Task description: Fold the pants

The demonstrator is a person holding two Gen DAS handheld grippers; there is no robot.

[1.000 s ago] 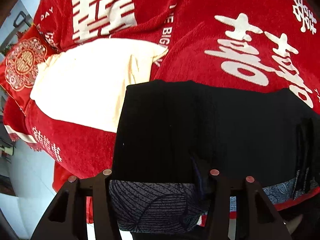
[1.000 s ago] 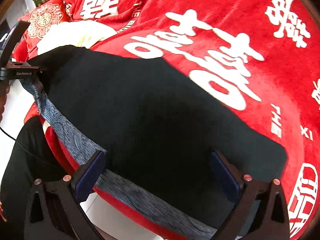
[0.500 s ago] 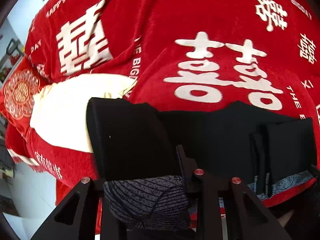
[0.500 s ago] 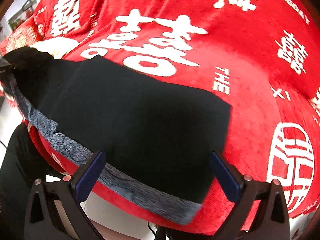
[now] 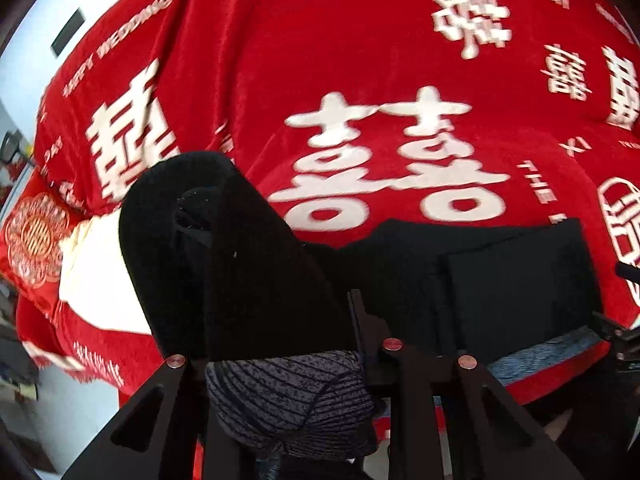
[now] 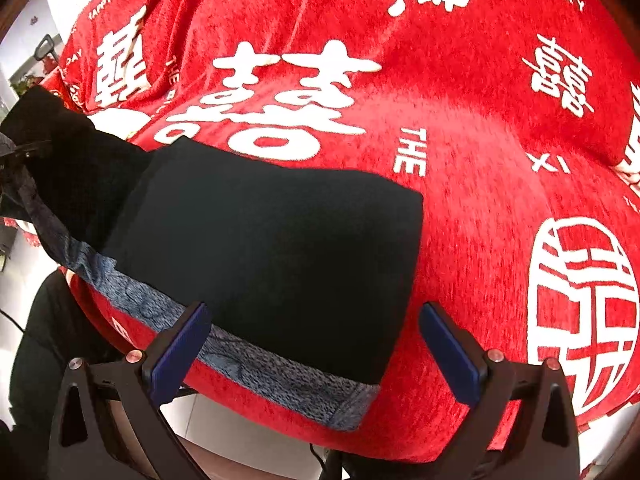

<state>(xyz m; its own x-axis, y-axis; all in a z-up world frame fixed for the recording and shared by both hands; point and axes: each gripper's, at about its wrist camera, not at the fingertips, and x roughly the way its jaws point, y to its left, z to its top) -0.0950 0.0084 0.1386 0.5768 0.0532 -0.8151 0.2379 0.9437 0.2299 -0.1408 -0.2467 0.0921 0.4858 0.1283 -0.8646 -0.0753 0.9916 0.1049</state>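
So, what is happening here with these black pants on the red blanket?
A person is folding black pants on a red blanket, with a claw in each hand. The left claw is closing on one end of the pants, at the grey patterned band, and holds that end lifted off the blanket so the fabric drapes up and over. The rest of the pants lies flat. The right claw is open above the near edge of the flat part and grips nothing.

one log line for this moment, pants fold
step: folding pants | left gripper: closing on waistband end, lifted | right gripper: open, empty | surface: red blanket
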